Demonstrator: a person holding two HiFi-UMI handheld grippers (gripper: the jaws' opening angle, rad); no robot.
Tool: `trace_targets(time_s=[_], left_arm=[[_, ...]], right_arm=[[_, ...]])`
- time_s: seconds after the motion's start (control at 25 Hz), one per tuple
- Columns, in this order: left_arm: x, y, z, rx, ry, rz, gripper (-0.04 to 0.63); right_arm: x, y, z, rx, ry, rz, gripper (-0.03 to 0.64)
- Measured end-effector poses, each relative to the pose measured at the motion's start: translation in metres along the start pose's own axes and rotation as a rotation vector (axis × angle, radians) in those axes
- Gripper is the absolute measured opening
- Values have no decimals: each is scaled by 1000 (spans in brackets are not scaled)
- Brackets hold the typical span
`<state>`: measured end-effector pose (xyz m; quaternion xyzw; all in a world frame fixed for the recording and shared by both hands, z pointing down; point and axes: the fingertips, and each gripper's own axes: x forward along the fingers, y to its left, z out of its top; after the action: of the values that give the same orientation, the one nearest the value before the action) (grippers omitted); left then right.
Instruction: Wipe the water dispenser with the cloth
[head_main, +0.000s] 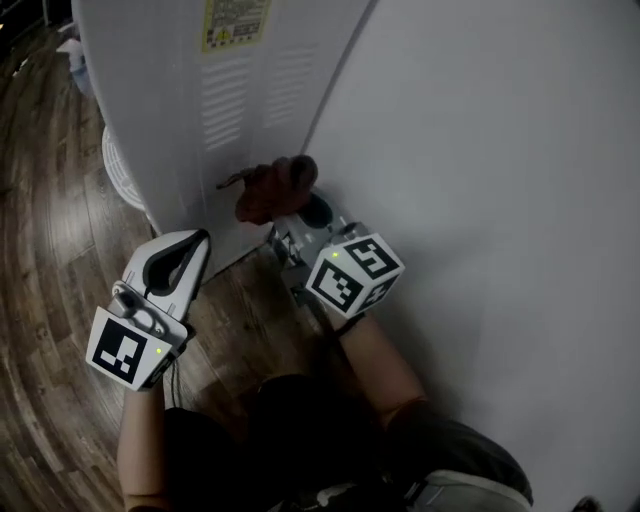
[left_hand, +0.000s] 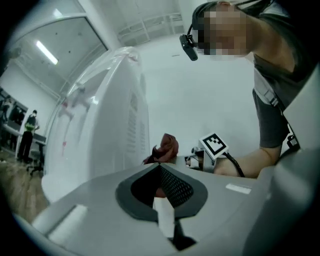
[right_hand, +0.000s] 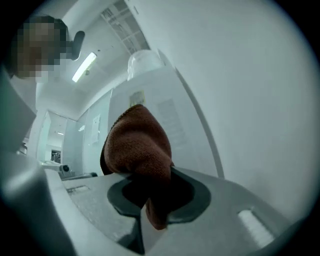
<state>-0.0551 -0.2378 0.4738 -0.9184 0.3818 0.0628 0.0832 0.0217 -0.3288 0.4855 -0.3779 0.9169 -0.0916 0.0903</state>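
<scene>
Nearest, the grey left gripper (head_main: 200, 238) is seen with jaws together, empty; a rust-brown terry cloth (head_main: 275, 188) is clamped by the right gripper (head_main: 283, 224) against the tall white water dispenser (head_main: 180, 100).

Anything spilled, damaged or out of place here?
Nothing stands out. The right tool grips the bunched reddish-brown cloth at the vented panel of the white water dispenser; the left tool is shut and empty. No spill or damage shows.
</scene>
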Motion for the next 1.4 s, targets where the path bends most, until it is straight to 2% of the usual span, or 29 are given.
trace_targets(time_s=[0.08, 0.2, 0.36, 0.48, 0.6, 0.68, 0.76, 1.08, 1.24, 1.4], left_arm=[[10, -8, 37, 67, 20, -28, 12], [25, -5, 95, 141, 25, -29, 12], [47, 2, 181, 175, -81, -39, 12], [64, 3, 232, 199, -137, -47, 12], [73, 2, 242, 226, -117, -44, 12], [76, 1, 236, 201, -101, -47, 12], [75, -1, 211, 159, -58, -53, 12], [63, -17, 33, 33, 172, -109, 14], [52, -21, -38, -41, 252, -96, 17], [35, -19, -104, -136, 303, -44, 17]], right_arm=[[-2, 10, 64, -32, -59, -20, 61], [1, 22, 151, -85, -150, -42, 61], [10, 39, 247, -128, -265, -29, 61], [19, 47, 295, -154, -295, -31, 61], [33, 41, 305, -181, -250, -62, 61], [39, 34, 295, -199, -195, -86, 61], [38, 26, 271, -205, -143, -106, 61], [26, -36, 113, -35, 56, -222, 61], [23, -60, 31, 11, 178, -256, 61], [19, -80, -52, 34, 291, -285, 61]])
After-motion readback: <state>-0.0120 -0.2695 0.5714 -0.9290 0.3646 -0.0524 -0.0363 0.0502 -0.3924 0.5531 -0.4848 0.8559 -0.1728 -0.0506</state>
